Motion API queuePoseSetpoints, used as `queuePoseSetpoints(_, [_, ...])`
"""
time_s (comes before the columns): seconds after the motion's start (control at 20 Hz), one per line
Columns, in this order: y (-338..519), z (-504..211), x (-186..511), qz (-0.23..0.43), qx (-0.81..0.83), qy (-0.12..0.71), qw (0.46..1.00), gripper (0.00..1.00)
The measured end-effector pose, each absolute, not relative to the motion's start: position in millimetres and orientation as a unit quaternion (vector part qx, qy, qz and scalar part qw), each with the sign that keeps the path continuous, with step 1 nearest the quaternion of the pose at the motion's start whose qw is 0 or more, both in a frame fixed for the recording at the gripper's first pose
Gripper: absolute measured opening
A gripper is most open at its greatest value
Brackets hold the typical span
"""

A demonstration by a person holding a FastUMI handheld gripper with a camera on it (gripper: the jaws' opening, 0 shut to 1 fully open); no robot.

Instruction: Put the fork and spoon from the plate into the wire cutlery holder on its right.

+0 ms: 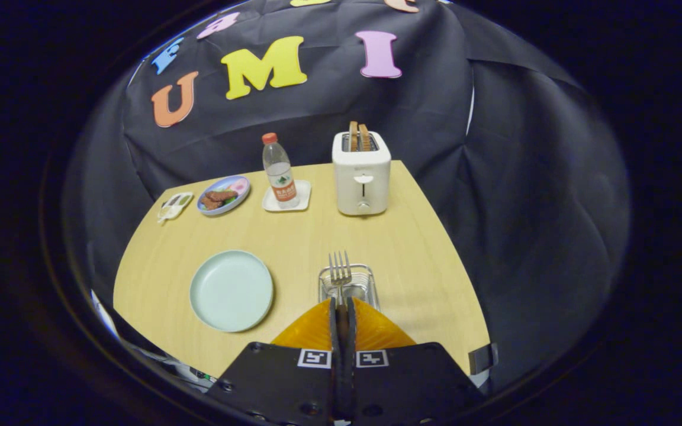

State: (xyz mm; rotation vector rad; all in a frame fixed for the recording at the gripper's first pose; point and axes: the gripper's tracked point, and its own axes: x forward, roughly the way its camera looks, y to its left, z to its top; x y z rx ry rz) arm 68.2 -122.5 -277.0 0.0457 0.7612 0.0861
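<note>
Gripper view: the claw [341, 307] is clamped on a silver metal fork [340, 273], tines pointing ahead, its long axis directly above the wire cutlery holder [347, 283].

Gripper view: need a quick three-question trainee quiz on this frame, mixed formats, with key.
1. True or false: the tongs are shut on the handle of the silver metal fork.
2. Multiple choice: where do the fork's tines show?
A. Over the round pale green plate
B. Over the wire cutlery holder
C. Beside the white toaster
3. Fill in: the pale green plate lies to the ____ of the wire cutlery holder on the light wooden table.

Key:
1. True; both fingers are closed together with the fork sticking out ahead of them.
2. B
3. left
</note>
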Motion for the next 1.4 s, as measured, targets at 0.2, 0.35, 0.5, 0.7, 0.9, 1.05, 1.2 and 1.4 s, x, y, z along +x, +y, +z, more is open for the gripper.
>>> queuePoseSetpoints(0.2, [-124,-288,62,0.050,0.037,0.396,0.916,0.01])
queuePoseSetpoints(0.35, [-121,-294,64,0.053,0.044,0.410,0.910,0.01])
queuePoseSetpoints(0.5, [-118,-298,68,0.049,0.049,0.419,0.906,0.02])
queuePoseSetpoints(0.7, [-117,-297,73,0.050,0.047,0.420,0.905,0.05])
queuePoseSetpoints(0.9, [-117,-284,79,0.054,0.043,0.401,0.913,0.10])
queuePoseSetpoints(1.05, [-118,-278,82,0.054,0.041,0.390,0.918,0.13])
queuePoseSetpoints(1.2, [-114,-275,81,0.056,0.053,0.387,0.919,0.32])
queuePoseSetpoints(1.4, [-109,-248,88,0.063,0.041,0.331,0.941,0.46])
